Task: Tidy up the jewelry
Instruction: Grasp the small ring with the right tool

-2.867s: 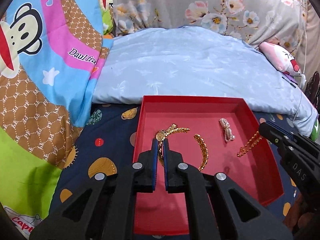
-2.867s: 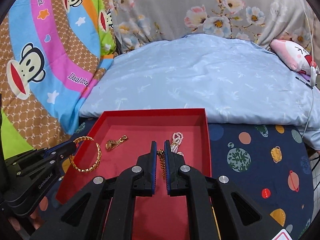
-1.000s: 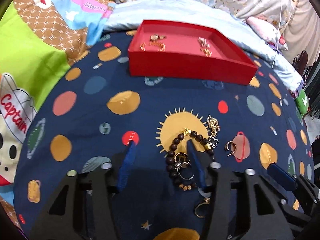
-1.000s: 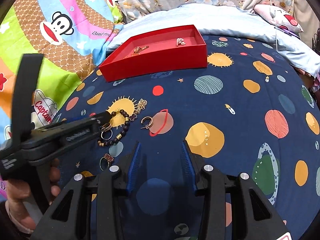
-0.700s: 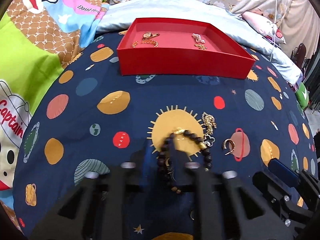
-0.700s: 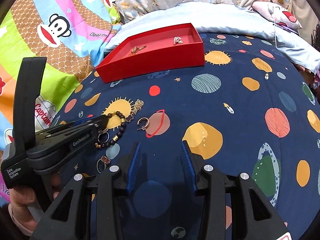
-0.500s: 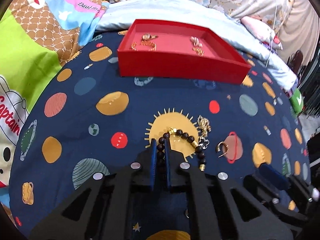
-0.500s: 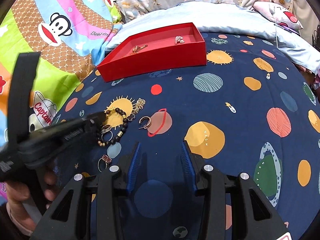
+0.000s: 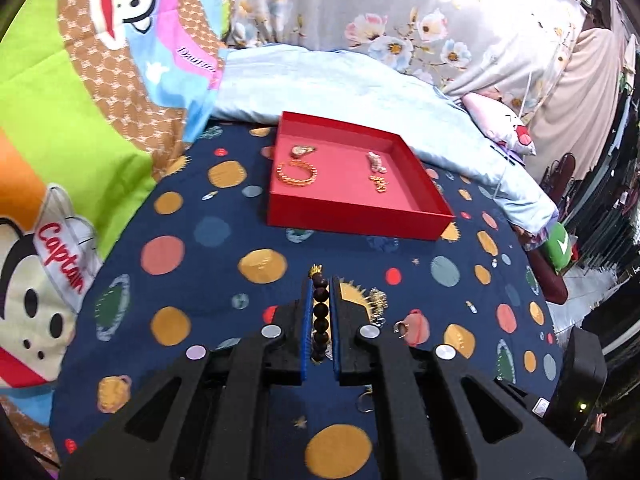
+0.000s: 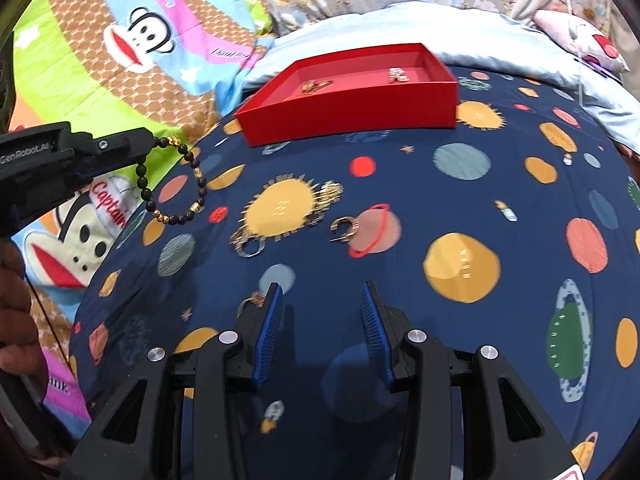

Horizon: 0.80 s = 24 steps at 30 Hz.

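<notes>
Item, in my left gripper [image 9: 320, 300]: dark beaded bracelet [image 10: 176, 184] with gold spacers, jaws clenched on a few beads, loop dangling clear of the bed toward the red tray [image 9: 356, 216]. My right gripper [image 10: 322, 308] is released, holding nothing. Risk: round beads may roll from the pinch, or the swinging loop may catch the tray wall.

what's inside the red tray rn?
In the red tray: a gold bangle, a small gold piece behind it, a pearl piece and a short gold chain. The near wall hides the floor's front strip.
</notes>
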Each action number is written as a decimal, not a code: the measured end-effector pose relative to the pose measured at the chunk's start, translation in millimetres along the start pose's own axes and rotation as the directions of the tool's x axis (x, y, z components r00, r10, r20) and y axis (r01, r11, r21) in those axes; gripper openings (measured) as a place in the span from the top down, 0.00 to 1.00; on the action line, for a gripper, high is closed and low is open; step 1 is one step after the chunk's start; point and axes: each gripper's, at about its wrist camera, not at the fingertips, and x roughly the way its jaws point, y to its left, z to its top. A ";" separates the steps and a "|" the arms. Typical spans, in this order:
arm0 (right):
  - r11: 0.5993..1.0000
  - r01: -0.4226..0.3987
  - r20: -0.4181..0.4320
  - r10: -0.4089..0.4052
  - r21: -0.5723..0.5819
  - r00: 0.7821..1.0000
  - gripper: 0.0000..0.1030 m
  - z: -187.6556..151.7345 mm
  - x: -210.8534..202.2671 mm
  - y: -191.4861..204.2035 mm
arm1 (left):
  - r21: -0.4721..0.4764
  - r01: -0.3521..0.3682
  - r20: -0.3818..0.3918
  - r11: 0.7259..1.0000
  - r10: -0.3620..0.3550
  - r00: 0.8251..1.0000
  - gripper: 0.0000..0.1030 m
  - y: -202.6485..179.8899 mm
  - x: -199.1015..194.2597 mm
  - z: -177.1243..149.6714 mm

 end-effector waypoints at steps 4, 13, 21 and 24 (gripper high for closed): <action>0.999 -0.019 -0.014 0.018 -0.038 1.000 0.63 -3.5 2.3 14.8 | -0.009 -0.047 -0.018 0.999 0.047 0.999 0.93 14.8 1.8 -8.6; 0.996 -0.033 -0.057 0.028 -0.084 0.998 0.83 -5.9 15.9 33.7 | -0.016 -0.054 -0.051 0.998 0.053 0.997 0.93 25.2 5.2 -21.9; 0.996 -0.030 -0.066 0.024 -0.089 0.998 0.90 -2.1 24.2 36.0 | -0.006 -0.041 -0.066 0.999 0.041 0.997 0.93 20.9 11.1 -24.6; 0.995 -0.025 -0.063 0.019 -0.095 0.998 0.91 -1.1 24.8 36.1 | -0.002 -0.040 -0.069 0.999 0.040 0.997 0.93 18.9 13.4 -25.0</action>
